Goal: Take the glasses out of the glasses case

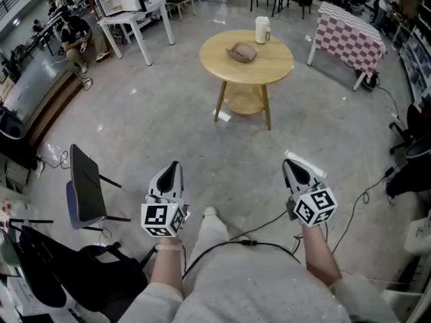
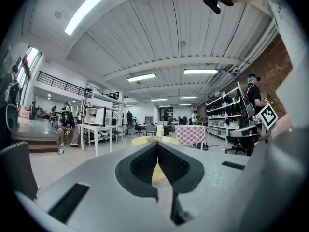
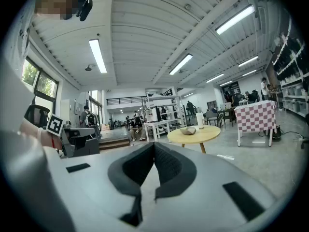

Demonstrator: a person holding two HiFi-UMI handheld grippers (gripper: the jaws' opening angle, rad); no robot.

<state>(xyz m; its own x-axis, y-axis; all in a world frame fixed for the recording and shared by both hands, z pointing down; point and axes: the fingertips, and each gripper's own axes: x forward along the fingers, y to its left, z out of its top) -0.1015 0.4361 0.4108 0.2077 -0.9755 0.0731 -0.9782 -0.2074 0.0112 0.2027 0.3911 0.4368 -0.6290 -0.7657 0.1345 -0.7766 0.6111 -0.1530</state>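
1. Head view is showing the glasses case [image 1: 242, 52] lying, apparently shut, on the round table [image 1: 273, 69] beside a white jug [image 1: 262, 29]. It is sitting well apart from both grippers, so the task is not yet under way.
2. Left gripper [image 1: 174, 168] is pointing level toward the table, jaws clenched on nothing.
3. Right gripper [image 1: 291, 167] is doing likewise, jaws pressed together and empty — probably being carried closed until the case is within reach.

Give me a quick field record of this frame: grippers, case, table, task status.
left gripper: shut, empty, well short of the table
right gripper: shut, empty, well short of the table
glasses case: lying on the table, appears closed
round table: wooden, ahead across the floor
white container: upright on the table, behind the case, apart from it
task status: not started, case untouched
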